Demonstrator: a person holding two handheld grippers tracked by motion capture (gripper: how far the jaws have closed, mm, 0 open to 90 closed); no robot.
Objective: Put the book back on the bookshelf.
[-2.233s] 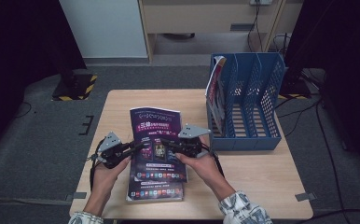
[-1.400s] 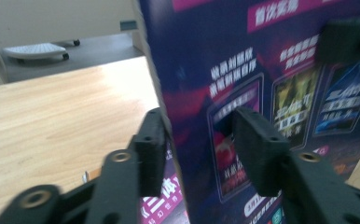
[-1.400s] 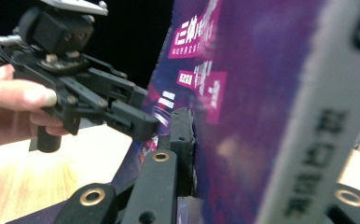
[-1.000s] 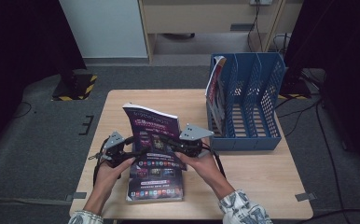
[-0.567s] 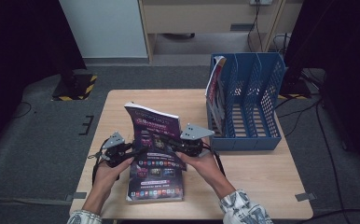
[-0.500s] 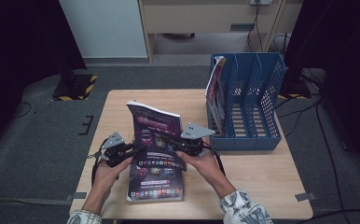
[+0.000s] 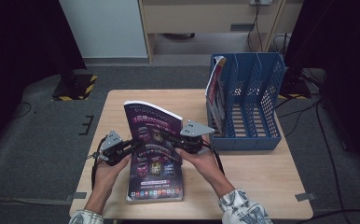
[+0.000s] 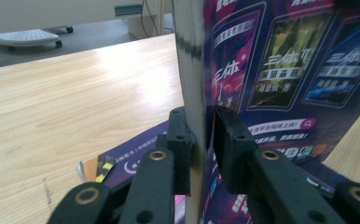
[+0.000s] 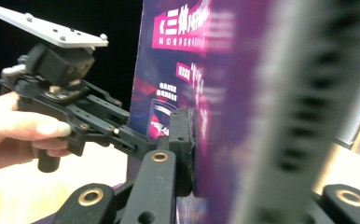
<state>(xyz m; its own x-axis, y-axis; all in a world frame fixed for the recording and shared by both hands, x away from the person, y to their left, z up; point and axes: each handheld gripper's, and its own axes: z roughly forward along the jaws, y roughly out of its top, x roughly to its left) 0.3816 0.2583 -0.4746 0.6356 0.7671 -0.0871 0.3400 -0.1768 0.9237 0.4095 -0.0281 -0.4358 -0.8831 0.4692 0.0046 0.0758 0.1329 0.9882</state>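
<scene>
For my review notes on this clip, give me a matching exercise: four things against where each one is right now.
Things:
1. raised book
2. flat book
3. file rack
4. booklet

Places:
A. stood in the rack's leftmost slot
B. lying on the table
C. held up between both hand-held grippers
D. at the table's right side

Pairs: 1-C, 2-B, 3-D, 4-A
</scene>
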